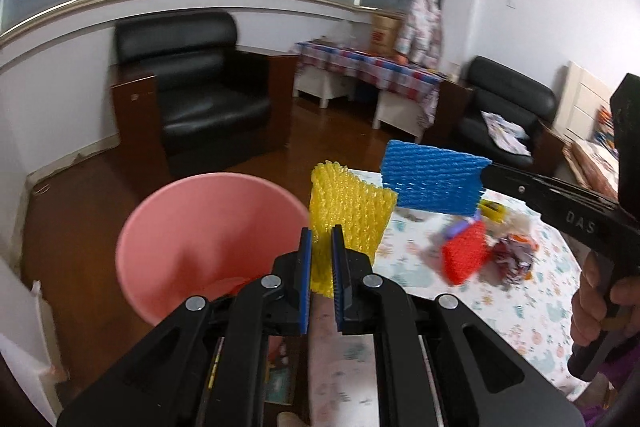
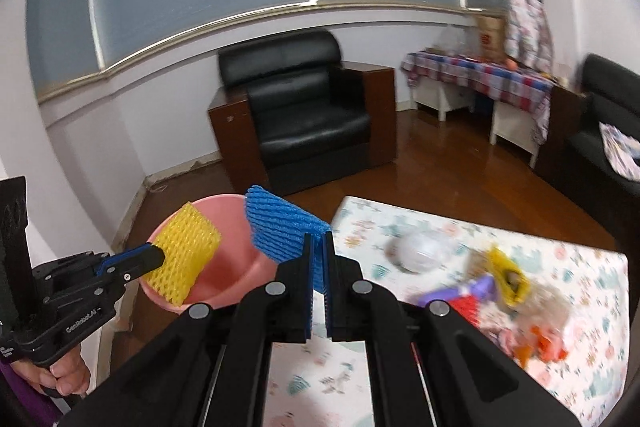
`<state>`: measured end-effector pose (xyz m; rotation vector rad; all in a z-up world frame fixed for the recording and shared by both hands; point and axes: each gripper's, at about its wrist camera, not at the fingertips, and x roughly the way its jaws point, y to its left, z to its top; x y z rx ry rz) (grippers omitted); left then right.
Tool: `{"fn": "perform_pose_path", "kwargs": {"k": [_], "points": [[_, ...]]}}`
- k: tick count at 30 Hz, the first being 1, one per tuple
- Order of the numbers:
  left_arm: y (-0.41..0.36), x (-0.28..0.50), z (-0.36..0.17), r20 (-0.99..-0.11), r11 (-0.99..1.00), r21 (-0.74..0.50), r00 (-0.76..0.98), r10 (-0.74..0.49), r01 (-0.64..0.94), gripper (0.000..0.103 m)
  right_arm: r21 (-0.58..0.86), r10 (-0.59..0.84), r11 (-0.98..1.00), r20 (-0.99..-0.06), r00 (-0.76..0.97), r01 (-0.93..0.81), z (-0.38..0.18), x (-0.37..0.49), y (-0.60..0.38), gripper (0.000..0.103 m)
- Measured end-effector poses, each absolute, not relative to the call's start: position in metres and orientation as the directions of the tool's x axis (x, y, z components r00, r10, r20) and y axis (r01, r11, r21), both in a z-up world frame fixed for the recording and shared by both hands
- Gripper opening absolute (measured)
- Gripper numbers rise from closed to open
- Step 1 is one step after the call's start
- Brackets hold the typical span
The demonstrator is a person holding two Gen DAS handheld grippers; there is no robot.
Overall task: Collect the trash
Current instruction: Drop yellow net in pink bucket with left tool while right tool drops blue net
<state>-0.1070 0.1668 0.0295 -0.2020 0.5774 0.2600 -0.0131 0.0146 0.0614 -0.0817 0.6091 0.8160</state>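
Note:
My left gripper (image 1: 321, 233) is shut on a yellow foam net (image 1: 350, 209) and holds it up beside the rim of a pink bin (image 1: 192, 227). My right gripper (image 2: 318, 241) is shut on a blue foam net (image 2: 280, 227), held in the air just right of the bin (image 2: 232, 267). In the right wrist view the left gripper (image 2: 154, 257) holds the yellow net (image 2: 182, 259) over the bin. In the left wrist view the blue net (image 1: 432, 183) hangs from the right gripper (image 1: 486, 175) above the table.
A table with a patterned cloth (image 2: 560, 359) carries a red foam net (image 1: 464, 253), a white crumpled ball (image 2: 420, 251), a yellow wrapper (image 2: 506, 277) and other scraps. Black armchairs (image 1: 200, 95) and a checked-cloth side table (image 1: 368, 71) stand behind on the wooden floor.

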Motion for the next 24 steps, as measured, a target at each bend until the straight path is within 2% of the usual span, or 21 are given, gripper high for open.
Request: {"fn": "perform_pose_path", "kwargs": {"k": [11, 18, 24], "points": [[0.209, -0.129, 0.024, -0.573, 0.897, -0.089, 0.759, 0.309, -0.432, 0.009, 0.1, 0.683, 0.612, -0.567, 0.461, -0.784, 0.056, -0.031, 0.092, 0.004], [0.228, -0.13, 0.012, -0.6, 0.866, -0.09, 0.721, 0.346, -0.492, 0.009, 0.048, 0.667, 0.575, -0.606, 0.434, -0.817, 0.041, -0.038, 0.134, 0.004], [0.243, -0.132, -0.001, -0.625, 0.831, -0.125, 0.694, 0.358, -0.542, 0.009, 0.059, 0.656, 0.56, -0.641, 0.399, -0.826, 0.025, -0.038, 0.157, 0.004]]}}
